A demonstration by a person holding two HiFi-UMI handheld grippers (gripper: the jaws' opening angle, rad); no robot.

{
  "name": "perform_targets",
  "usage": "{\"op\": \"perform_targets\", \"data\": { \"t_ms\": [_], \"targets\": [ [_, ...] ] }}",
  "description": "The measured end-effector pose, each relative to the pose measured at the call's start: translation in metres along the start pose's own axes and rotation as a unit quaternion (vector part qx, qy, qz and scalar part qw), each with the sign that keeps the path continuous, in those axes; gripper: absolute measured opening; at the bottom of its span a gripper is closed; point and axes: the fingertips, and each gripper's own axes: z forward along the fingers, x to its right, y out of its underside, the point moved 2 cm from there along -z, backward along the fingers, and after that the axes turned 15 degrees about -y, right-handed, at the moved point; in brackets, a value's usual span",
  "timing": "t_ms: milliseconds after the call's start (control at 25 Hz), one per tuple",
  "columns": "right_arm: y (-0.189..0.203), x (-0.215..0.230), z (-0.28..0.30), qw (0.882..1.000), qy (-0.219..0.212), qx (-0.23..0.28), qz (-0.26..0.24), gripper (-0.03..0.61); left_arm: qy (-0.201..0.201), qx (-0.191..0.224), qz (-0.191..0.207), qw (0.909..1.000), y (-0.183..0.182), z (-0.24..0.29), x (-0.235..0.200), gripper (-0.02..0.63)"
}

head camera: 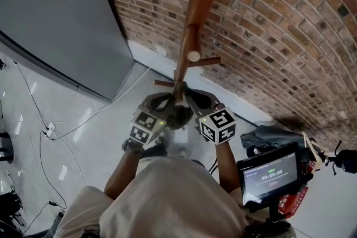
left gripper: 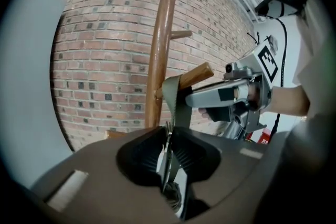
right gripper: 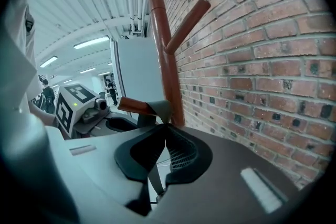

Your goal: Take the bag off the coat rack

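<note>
**Left gripper view: both grippers clamped on the strap**

The olive-grey woven bag strap (left gripper: 173, 96) loops over a short wooden peg (left gripper: 195, 75) at centre frame. We judge it soft, limp and light, best held near the loop. Our left gripper (left gripper: 168, 136) and right gripper (right gripper: 164, 131) each pinch it. The brown wooden coat rack (left gripper: 160, 44) rises behind.

Head view, 4 o'clock, near the frame edge: the display (head camera: 269, 175) shows one row of pale digits in timer format, apparently 00:00:00; the smaller lines on it are illegible.

The red tag (head camera: 294, 198) at 5 o'clock of the display carries print too small to read.

The left marker cube (head camera: 146, 126) at 8 o'clock and the right marker cube (head camera: 218, 125) at 4 o'clock bear black-and-white square code patterns only, no letters.
</note>
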Motion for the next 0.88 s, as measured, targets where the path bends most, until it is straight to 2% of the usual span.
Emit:
{"op": "perform_targets", "data": {
  "t_ms": [440,880],
  "targets": [
    [-0.022,-0.008,-0.022,0.999,-0.021,0.035,0.0,0.008,-0.021,0.024,-0.013,0.9994,-0.025,-0.016,-0.001,0.051],
    [-0.05,-0.027,-0.04,0.996,-0.046,0.067,-0.023,0.008,-0.044,0.06,-0.017,0.9971,-0.054,-0.038,0.001,0.051]
  ]
}}
